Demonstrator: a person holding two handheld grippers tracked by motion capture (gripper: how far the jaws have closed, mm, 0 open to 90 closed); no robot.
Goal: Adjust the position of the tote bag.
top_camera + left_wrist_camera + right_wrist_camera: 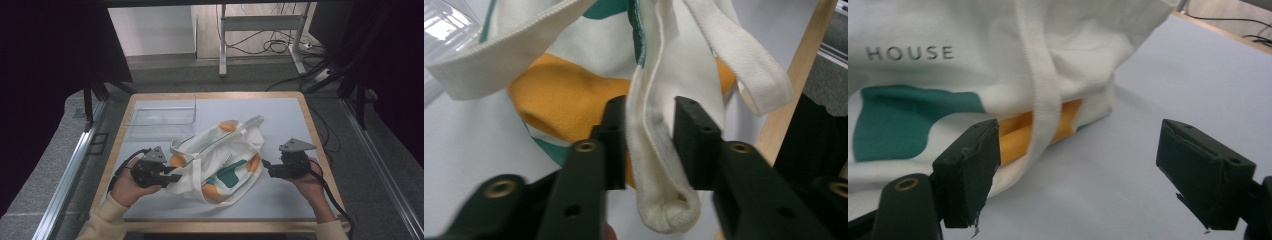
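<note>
left gripper [650, 145] pinching tote bag [225, 160] rim fold, fold running upright between pads | right gripper [1075, 170] gaping wide, bag corner lying beside its left pad

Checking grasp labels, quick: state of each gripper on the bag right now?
Left gripper: shut on a folded edge of the tote bag.
Right gripper: open, holding nothing, beside the bag.

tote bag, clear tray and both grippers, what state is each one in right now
White cloth tote bag with orange and teal patches: lying slumped on its side on the table, handles loose.
Folded cream fabric edge of the bag: between the left jaws, pads pressing on it.
Clear plastic tray: upright, empty.
Left gripper: shut on the fabric edge.
Right gripper: open, beside the bag, holding nothing.
</note>
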